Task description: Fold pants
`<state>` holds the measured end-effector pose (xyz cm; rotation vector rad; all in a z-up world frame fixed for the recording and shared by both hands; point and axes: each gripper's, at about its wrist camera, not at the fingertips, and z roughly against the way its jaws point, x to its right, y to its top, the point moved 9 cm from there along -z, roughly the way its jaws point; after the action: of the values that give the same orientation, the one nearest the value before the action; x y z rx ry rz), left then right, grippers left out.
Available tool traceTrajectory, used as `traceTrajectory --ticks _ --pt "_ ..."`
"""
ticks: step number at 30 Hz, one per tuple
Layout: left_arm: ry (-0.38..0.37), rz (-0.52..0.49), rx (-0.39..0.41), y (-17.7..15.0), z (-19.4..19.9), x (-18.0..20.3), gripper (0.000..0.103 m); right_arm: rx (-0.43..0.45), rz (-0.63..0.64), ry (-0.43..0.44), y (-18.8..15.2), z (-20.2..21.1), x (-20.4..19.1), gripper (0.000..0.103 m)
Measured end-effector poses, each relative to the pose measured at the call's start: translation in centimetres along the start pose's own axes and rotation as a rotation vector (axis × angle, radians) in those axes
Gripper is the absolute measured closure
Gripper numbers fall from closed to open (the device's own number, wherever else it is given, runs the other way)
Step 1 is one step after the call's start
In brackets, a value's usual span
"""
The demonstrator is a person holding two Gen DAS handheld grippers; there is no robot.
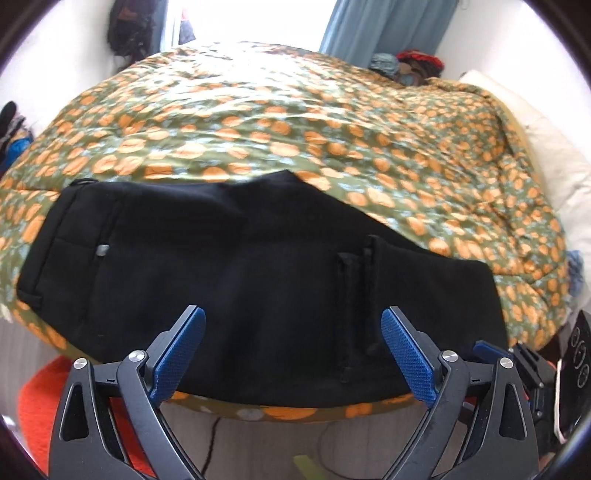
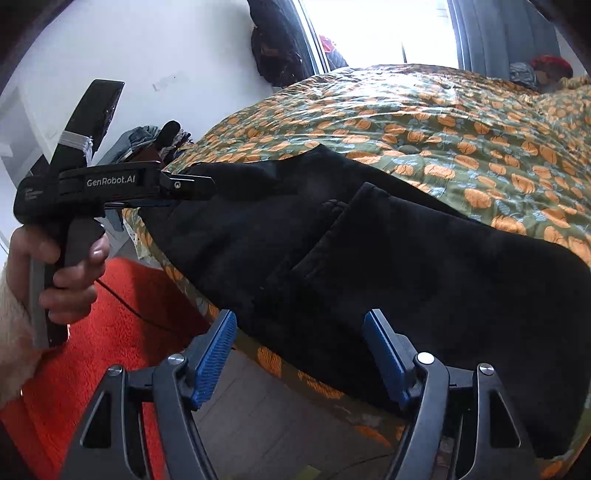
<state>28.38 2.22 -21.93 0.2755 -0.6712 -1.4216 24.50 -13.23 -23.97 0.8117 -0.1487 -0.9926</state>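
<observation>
Black pants [image 1: 240,277] lie folded across the near edge of a bed with a green quilt [image 1: 295,129] printed with orange pumpkins. My left gripper [image 1: 291,312] hovers over the pants' near edge. It is open, and only cloth shows behind the gap between its blue pads. In the right wrist view the pants [image 2: 406,277] run from upper left to lower right, with a folded layer on top. My right gripper [image 2: 300,314] is open above their near edge with nothing held. A hand [image 2: 55,266] grips the left tool's handle at the left.
An orange rug [image 2: 110,314] covers the floor left of the bed, crossed by a dark cable [image 2: 125,306]. A cream pillow [image 1: 535,147] lies at the bed's right. A blue curtain [image 1: 369,26] and piled clothes [image 1: 410,64] sit at the far side.
</observation>
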Motion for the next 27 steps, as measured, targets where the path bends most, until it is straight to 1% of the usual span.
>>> traceTrajectory --ticks 1,2,3,4,5,6,7,8,10,13,15,17,18,19,20,24,27 --pt "-0.058 -0.035 -0.013 -0.3 -0.6 1.9 0.024 0.017 0.006 -0.030 -0.4 1.4 0.9 0.020" --pt "-0.094 -0.069 -0.040 -0.8 -1.2 3.4 0.036 0.030 -0.004 -0.058 -0.9 2.5 1.8 0.019" --pt "-0.107 -0.100 -0.067 -1.2 -2.2 4.6 0.043 0.035 -0.027 -0.083 -1.3 3.5 3.0 0.018" --pt "-0.097 -0.126 -0.092 -1.6 -3.5 5.4 0.056 0.039 -0.057 -0.101 -1.9 4.2 4.1 0.018" --pt "-0.082 -0.141 -0.118 -1.8 -4.7 5.9 0.068 0.044 -0.091 -0.116 -2.6 4.9 5.2 0.018" --pt "-0.075 -0.146 -0.145 -2.2 -5.7 6.2 0.071 0.048 -0.126 -0.129 -2.9 5.3 5.9 0.018" --pt "-0.073 -0.144 -0.170 -2.6 -6.5 6.3 0.079 0.053 -0.161 -0.139 -3.1 5.6 6.8 0.018" --pt "-0.069 -0.143 -0.187 -2.8 -7.0 6.4 0.083 0.054 -0.192 -0.142 -3.4 5.8 7.4 0.018" --pt "-0.056 -0.163 -0.197 -3.2 -7.4 6.8 0.083 0.072 -0.230 -0.147 -3.0 6.1 8.2 0.018" --pt "-0.030 -0.196 -0.210 -3.8 -7.6 7.1 0.082 0.104 -0.239 -0.149 -2.5 6.7 8.8 0.018" --pt "-0.016 -0.192 -0.229 -4.1 -8.1 6.9 0.082 0.104 -0.243 -0.146 -2.5 6.6 9.0 0.018" --pt "-0.016 -0.162 -0.246 -4.1 -8.7 6.7 0.081 0.102 -0.245 -0.142 -2.5 6.4 9.0 0.018" --pt "-0.011 -0.142 -0.248 -4.1 -8.8 6.4 0.085 0.103 -0.242 -0.143 -2.5 6.3 8.9 0.018" --pt "-0.008 -0.127 -0.245 -4.0 -8.7 6.3 0.090 0.107 -0.238 -0.144 -2.4 6.3 8.9 0.018" --pt "-0.015 -0.117 -0.239 -3.9 -8.3 6.2 0.093 0.111 -0.234 -0.146 -2.4 6.4 8.8 0.018" --pt "-0.009 -0.149 -0.187 -3.9 -5.7 6.0 0.096 0.118 -0.231 -0.169 -2.6 6.7 9.0 0.018" --pt "0.023 -0.160 -0.210 -5.0 -6.2 5.0 0.097 0.122 -0.248 -0.176 -2.7 6.8 9.5 0.018"
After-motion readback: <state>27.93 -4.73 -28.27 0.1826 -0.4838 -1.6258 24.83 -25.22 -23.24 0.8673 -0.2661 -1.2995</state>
